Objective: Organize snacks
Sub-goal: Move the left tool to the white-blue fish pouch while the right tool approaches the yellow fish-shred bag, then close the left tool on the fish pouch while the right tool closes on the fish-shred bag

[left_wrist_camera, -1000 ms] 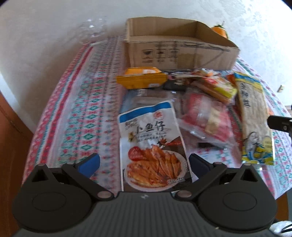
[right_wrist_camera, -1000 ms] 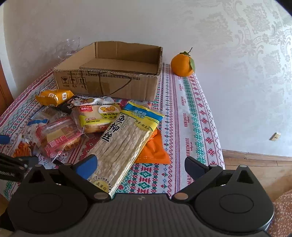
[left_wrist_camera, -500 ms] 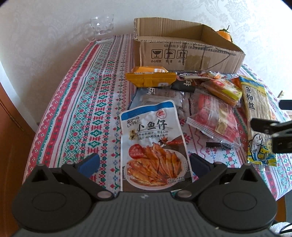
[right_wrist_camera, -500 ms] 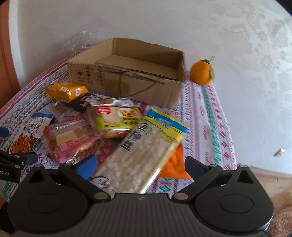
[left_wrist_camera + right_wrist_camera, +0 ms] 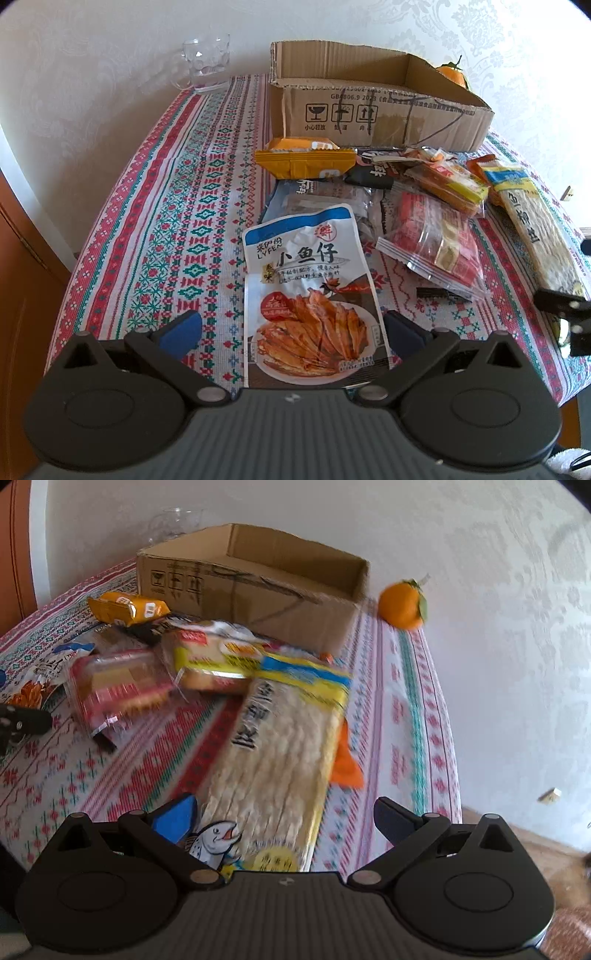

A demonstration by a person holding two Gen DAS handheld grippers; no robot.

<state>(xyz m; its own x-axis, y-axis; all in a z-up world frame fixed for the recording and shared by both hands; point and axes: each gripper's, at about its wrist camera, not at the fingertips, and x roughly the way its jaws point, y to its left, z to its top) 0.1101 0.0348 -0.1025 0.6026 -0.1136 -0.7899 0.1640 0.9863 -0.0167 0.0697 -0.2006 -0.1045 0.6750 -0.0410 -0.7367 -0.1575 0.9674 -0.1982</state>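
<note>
This looks like a home: a table with a bright woven cloth [image 5: 177, 221] stands against a wall with flowery white wallpaper [image 5: 517, 590], and a glass mug [image 5: 207, 62] sits far back

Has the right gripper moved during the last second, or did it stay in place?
Yes. In the right wrist view the right gripper has come forward and down over the long fish-strip pack, and the cardboard box looks nearer. Its jaws stand open.

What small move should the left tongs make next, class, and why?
Probably ease the left tongs forward and close on the blue-and-white fish snack pouch. The jaws stand open either side of its near end, nothing is held, and the open brown cardboard box looks empty.
</note>
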